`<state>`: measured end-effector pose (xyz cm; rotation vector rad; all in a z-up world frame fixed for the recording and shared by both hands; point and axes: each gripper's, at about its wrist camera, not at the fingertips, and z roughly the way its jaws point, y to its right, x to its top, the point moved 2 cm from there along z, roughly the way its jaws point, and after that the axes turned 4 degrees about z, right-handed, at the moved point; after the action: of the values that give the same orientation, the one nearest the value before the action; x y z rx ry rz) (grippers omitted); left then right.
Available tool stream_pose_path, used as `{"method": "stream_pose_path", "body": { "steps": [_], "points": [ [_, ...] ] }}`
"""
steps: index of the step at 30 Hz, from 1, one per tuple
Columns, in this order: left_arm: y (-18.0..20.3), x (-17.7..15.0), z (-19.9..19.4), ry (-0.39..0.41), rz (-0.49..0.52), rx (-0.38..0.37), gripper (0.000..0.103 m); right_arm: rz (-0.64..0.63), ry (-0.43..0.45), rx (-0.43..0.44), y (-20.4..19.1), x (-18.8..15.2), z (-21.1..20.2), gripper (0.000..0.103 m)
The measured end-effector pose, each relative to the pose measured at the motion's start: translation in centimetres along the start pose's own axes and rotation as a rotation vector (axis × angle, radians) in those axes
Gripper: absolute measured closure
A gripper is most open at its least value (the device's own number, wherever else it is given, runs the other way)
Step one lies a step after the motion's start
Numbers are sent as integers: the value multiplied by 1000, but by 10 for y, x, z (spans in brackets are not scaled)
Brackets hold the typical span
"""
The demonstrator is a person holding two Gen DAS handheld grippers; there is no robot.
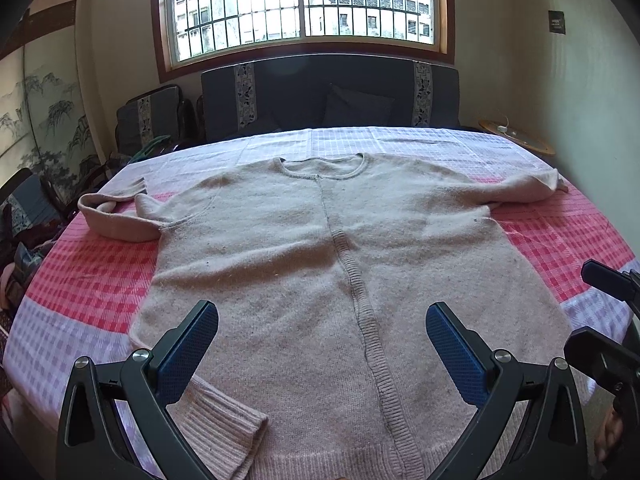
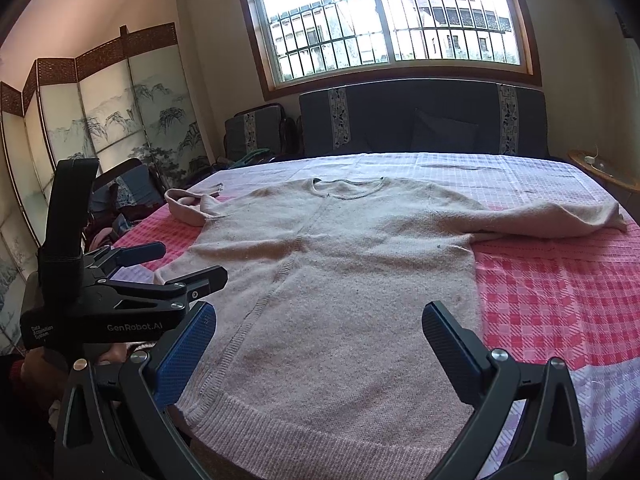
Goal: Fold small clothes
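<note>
Lying flat on the checked cloth (image 1: pixel 100 272), pale pink sweater (image 1: pixel 304 256), sleeves outspread.

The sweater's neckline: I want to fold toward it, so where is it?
In both views the neckline lies at the sweater's far end, centred toward the sofa under the window.

The sweater's (image 1: pixel 320 264) bottom hem ran off the lower edge of the left wrist view, and the left gripper's (image 1: pixel 322 344) finger bases covered both lower corners there. In the right wrist view the left gripper (image 2: pixel 160 264) hid the hem corner behind it, so whether its fingers touched the knit could not be told. The right gripper (image 1: pixel 600 304) was cut by the frame edge in the left wrist view, its fingertips mostly out of sight. A small white object on the round side table (image 2: pixel 600 168) was too small to identify.
</note>
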<state>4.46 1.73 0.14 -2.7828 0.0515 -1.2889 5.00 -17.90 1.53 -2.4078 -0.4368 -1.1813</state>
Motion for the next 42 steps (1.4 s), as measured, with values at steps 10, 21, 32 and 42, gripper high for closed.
{"method": "stream_pose_path", "body": {
  "steps": [10,21,32,42],
  "points": [
    [-1,10,16,-8,15,10,0,47,-29,4,12,10,17,0],
    [-2,16,33,-20,13,-5,0,62,-61,-50,24,19,36,0],
    [1,16,41,-33,13,-25,0,95,-101,-117,40,25,51,0],
    [7,16,47,-40,31,-8,0,105,-141,-188,61,26,64,0]
  ]
}}
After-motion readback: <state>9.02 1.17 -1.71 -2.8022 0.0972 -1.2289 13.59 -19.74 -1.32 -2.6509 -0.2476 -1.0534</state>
